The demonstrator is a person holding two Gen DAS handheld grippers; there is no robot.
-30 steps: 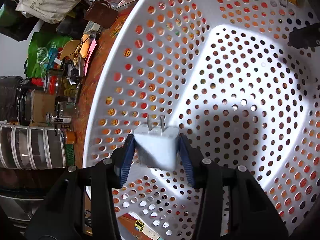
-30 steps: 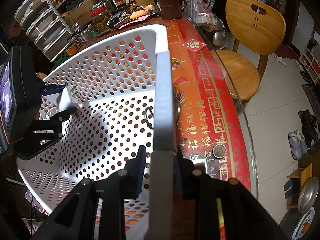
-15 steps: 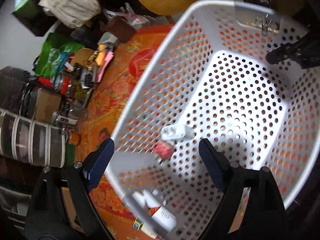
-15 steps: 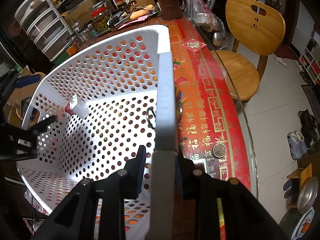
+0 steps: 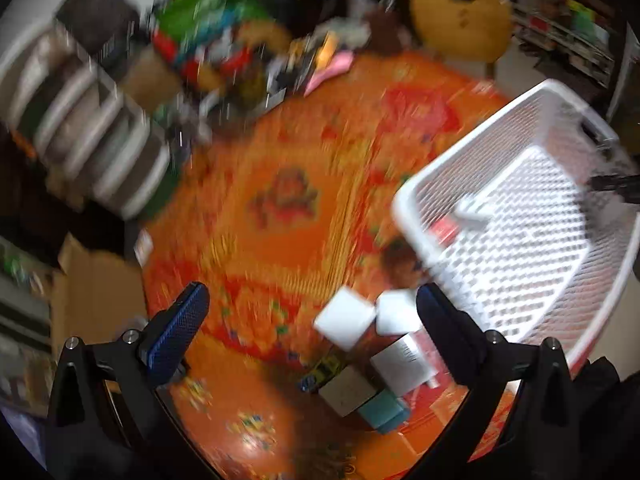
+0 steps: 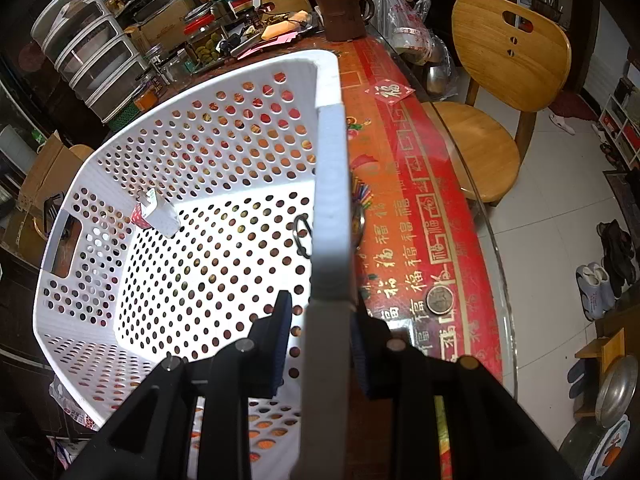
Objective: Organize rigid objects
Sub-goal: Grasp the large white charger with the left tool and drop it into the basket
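Note:
The white perforated basket (image 6: 332, 184) stands on the red-orange tablecloth, and my right gripper (image 6: 320, 344) is shut on its near rim. Inside, a white plug adapter (image 6: 160, 212) lies against the far wall beside a small red item (image 6: 138, 216); the blurred left wrist view shows the adapter (image 5: 472, 212) too. My left gripper (image 5: 308, 320) hangs outside the basket (image 5: 520, 240) over the table, its jaws opening wide with nothing between them. Below it lie white blocks (image 5: 346, 318), a grey box (image 5: 346, 390), a teal block (image 5: 384, 410) and a small toy car (image 5: 320, 372).
Stacked clear drawers (image 6: 92, 52), jars, a brown mug (image 6: 344, 12) and bags crowd the table's far end. A wooden chair (image 6: 508, 72) stands beyond the glass table edge. A coin (image 6: 440, 302) and a black clip (image 6: 302, 236) lie near the basket's right wall.
My left gripper let go of the white plug adapter inside the basket, opened wide, then rose and swung out left over the tablecloth. The right gripper has kept its hold on the rim.

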